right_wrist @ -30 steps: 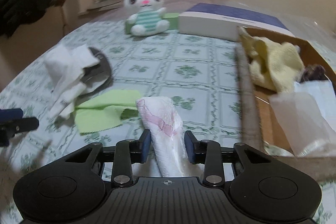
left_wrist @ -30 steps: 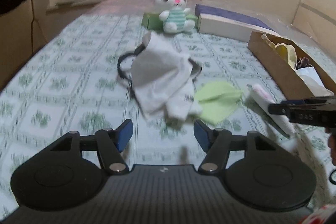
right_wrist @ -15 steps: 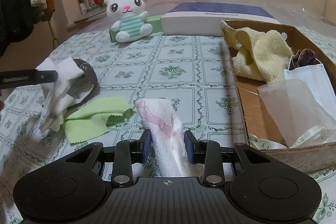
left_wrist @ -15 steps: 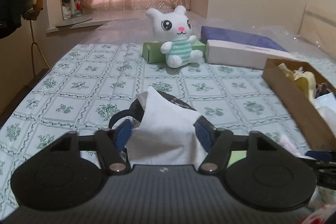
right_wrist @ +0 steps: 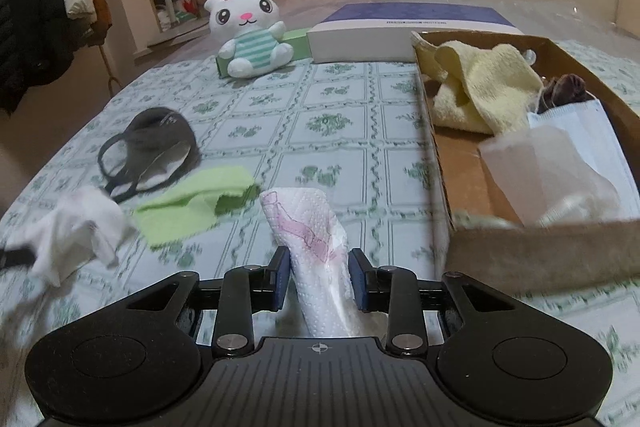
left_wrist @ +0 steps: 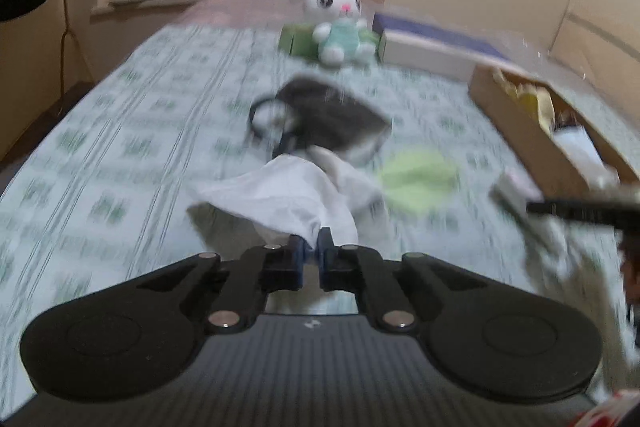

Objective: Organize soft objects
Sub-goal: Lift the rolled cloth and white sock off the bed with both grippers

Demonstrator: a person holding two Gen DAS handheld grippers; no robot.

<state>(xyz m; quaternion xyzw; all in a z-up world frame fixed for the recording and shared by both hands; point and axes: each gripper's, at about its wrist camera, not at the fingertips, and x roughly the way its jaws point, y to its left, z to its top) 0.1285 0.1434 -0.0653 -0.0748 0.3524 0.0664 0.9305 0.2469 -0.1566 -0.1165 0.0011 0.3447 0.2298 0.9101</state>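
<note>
Left tool (left_wrist: pixel 311 254) pinches white cloth (left_wrist: pixel 280 199) — right tool (right_wrist: pixel 318 277) closing, grasping patterned paper towel (right_wrist: pixel 316 239).

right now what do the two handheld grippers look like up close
Both are the same build: the left gripper and right gripper each have a black ribbed body with a small pale mark at the centre, two rounded black lobes with circular insets, black link arms with silver pivot screws, and blue pads on the fingers. No cables or sleeves are visible.
</note>
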